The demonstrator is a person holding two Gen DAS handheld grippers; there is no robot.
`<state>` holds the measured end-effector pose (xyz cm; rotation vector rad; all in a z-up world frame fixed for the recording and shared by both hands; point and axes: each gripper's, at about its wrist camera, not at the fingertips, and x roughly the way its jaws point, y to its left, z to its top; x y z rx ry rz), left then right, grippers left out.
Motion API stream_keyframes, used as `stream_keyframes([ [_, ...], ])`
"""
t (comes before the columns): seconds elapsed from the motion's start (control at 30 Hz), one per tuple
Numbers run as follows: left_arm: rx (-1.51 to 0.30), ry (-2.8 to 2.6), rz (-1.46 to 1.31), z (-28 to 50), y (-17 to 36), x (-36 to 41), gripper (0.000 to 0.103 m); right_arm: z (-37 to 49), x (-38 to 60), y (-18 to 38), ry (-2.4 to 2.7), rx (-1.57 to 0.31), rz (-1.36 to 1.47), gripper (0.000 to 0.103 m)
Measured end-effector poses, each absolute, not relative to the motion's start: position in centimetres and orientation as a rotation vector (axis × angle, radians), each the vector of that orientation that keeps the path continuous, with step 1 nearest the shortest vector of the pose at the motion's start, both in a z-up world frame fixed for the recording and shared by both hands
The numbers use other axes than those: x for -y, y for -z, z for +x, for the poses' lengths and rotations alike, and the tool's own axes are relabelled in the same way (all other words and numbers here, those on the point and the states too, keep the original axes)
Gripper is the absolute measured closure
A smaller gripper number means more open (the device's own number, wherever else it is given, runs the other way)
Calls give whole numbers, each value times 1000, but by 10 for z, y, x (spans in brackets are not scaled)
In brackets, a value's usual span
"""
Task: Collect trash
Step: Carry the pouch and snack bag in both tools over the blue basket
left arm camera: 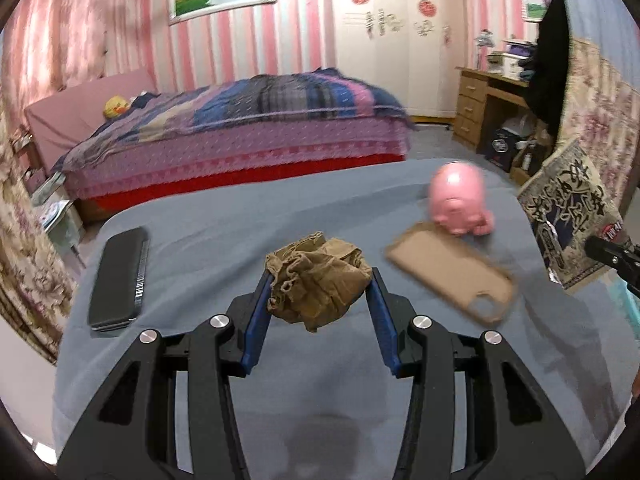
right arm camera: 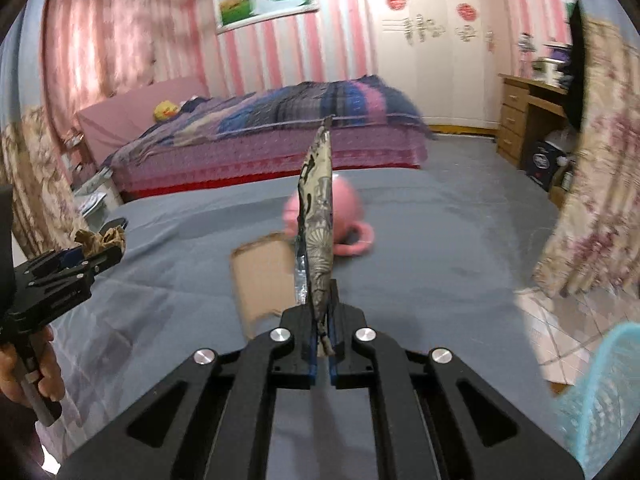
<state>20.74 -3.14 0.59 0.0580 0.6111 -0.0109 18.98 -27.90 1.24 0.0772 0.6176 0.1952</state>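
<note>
My left gripper (left arm camera: 320, 280) is shut on a crumpled brown paper wad (left arm camera: 318, 280), held above the blue-covered table (left arm camera: 240, 216). It also shows at the left of the right wrist view (right arm camera: 100, 250), with the wad (right arm camera: 98, 240) between its fingers. My right gripper (right arm camera: 322, 300) is shut on a flat patterned snack wrapper (right arm camera: 318, 232), held edge-on and upright. That wrapper shows at the right of the left wrist view (left arm camera: 568, 216), with the right gripper's tip (left arm camera: 612, 254) beside it.
On the table lie a black case (left arm camera: 118, 280), a tan phone case (left arm camera: 452, 272) (right arm camera: 264, 276) and a pink octopus toy (left arm camera: 460, 200) (right arm camera: 344, 220). A turquoise mesh basket (right arm camera: 600, 392) stands at the lower right. A bed (left arm camera: 240, 136) and a wooden desk (left arm camera: 480, 108) are behind.
</note>
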Motion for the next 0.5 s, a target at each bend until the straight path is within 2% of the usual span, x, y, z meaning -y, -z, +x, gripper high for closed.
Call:
stream_keyframes([
  [0.5,-601,342,131,174,4,253,58,60,498,-20,203,-582,176,99],
])
